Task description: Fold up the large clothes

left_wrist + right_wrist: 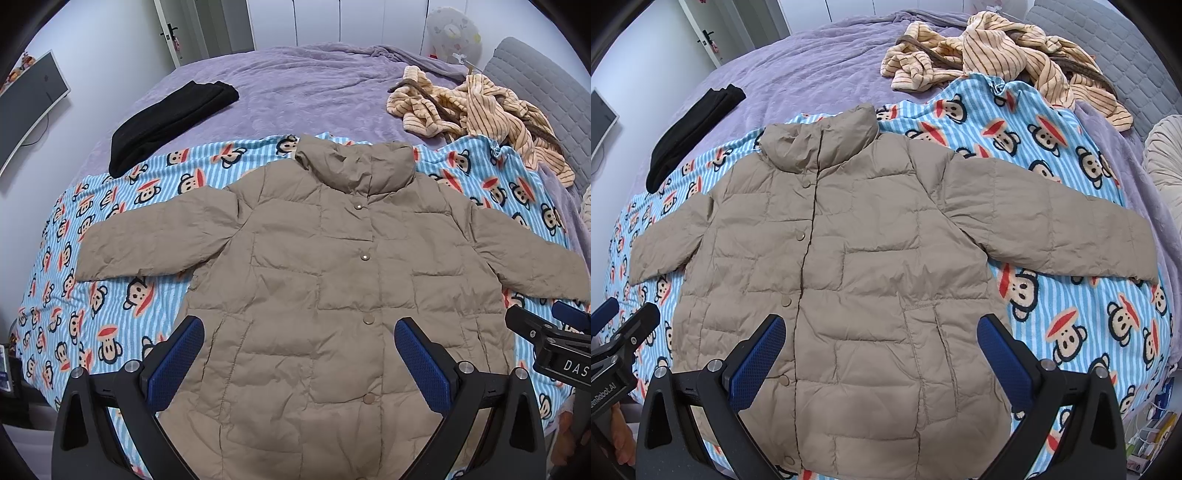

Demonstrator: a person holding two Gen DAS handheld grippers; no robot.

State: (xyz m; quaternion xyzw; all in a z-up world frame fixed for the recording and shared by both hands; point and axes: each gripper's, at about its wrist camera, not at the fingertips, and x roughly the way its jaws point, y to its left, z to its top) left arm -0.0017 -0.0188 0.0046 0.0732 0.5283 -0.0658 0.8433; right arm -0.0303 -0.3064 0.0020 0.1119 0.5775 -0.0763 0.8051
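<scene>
Left wrist view is showing the beige jacket (314,266) lying flat, collar far, both the left gripper (299,354) and the right gripper (881,350) hovering wide apart over its near hem.

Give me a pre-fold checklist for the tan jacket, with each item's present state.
1. Puffer jacket lies flat, front up, on the monkey blanket: ok.
2. Both sleeves spread out sideways, left sleeve, right sleeve: ok.
3. Front snaps closed: ok where visible; the hem is cut off in both views.
4. Left gripper open, holding nothing: ok.
5. Right gripper open, holding nothing: ok.
6. Black garment and striped garment lie clear of the jacket: ok.
</scene>
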